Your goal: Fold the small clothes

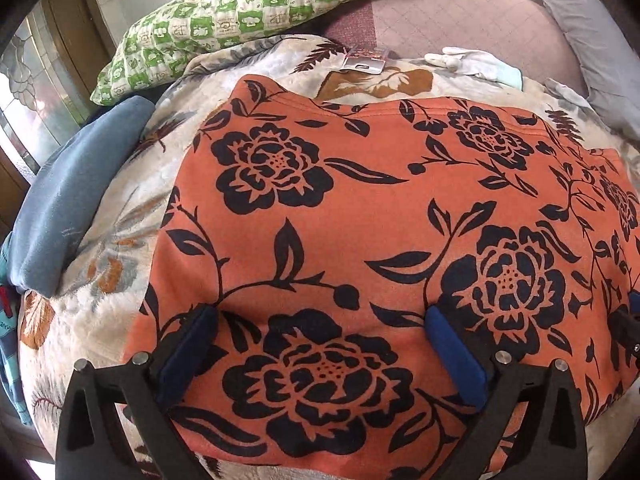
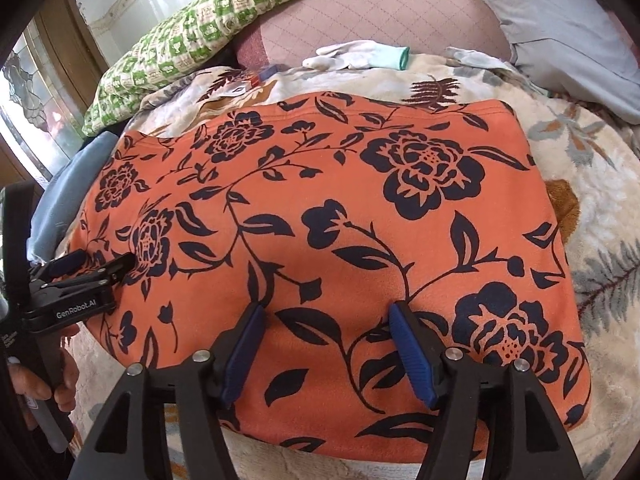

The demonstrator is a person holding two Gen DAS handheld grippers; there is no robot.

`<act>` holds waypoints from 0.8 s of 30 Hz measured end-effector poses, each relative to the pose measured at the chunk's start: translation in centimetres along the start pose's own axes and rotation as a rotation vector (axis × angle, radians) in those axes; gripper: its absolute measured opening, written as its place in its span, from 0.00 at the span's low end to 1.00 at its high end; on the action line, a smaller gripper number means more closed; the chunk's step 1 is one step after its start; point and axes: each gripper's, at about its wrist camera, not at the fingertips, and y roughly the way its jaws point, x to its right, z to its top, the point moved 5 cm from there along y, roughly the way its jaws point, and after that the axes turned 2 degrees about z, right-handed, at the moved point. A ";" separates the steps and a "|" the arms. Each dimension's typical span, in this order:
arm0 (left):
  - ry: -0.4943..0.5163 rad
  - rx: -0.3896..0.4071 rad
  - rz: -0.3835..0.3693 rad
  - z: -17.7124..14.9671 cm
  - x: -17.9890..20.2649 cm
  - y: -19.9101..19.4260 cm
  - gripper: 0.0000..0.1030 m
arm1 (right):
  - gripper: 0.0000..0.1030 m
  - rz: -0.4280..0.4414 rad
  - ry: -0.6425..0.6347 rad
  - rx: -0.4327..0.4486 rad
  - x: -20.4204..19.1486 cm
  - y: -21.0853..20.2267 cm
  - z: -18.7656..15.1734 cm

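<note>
An orange garment with black flowers (image 1: pixel 360 220) lies folded flat on a floral blanket; it also fills the right wrist view (image 2: pixel 340 220). My left gripper (image 1: pixel 320 320) is open, its blue-padded fingers spread just over the garment's near left part. My right gripper (image 2: pixel 326 312) is open, fingers spread over the garment's near edge, nothing between them. The left gripper also shows in the right wrist view (image 2: pixel 96 262) at the garment's left edge, held by a hand.
The floral blanket (image 1: pixel 100 280) covers the bed. A green checked pillow (image 1: pixel 240 12) lies at the back left, a folded blue cloth (image 1: pixel 68 200) at the left, white gloves (image 2: pixel 360 56) and a grey pillow (image 2: pixel 560 20) at the back right.
</note>
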 end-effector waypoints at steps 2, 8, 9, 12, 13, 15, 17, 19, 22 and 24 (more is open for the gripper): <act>-0.007 -0.016 -0.017 0.2 -0.2 0.0 1.00 | 0.67 -0.005 -0.011 0.004 -0.2 -0.1 -0.1; -0.099 0.111 0.033 2.8 -1.3 -3.6 1.00 | 0.67 0.071 0.033 0.056 0.3 -2.2 0.7; -0.104 0.133 0.035 3.4 -1.4 -4.0 1.00 | 0.67 0.067 0.026 0.099 0.6 -3.2 1.3; -0.069 0.135 0.060 4.7 -1.9 -3.9 1.00 | 0.67 0.022 0.012 0.215 2.5 -5.8 3.2; -0.068 0.122 0.096 4.7 -2.3 -3.4 1.00 | 0.67 0.016 0.039 0.227 3.7 -6.1 3.6; -0.096 0.047 0.149 4.5 -3.9 -1.2 1.00 | 0.62 0.019 0.127 0.214 6.4 -5.7 4.0; -0.125 -0.074 0.137 3.9 -5.2 2.0 1.00 | 0.56 0.016 0.210 0.172 8.8 -4.5 3.8; -0.217 -0.101 0.029 3.7 -6.1 3.4 1.00 | 0.53 0.004 0.260 0.084 10.3 -2.3 3.3; -0.324 -0.157 -0.051 3.6 -7.4 3.6 1.00 | 0.51 -0.022 0.295 0.032 11.2 -0.5 2.5; -0.325 -0.103 -0.007 4.1 -8.4 2.1 1.00 | 0.51 -0.035 0.282 0.044 10.9 -1.0 2.6</act>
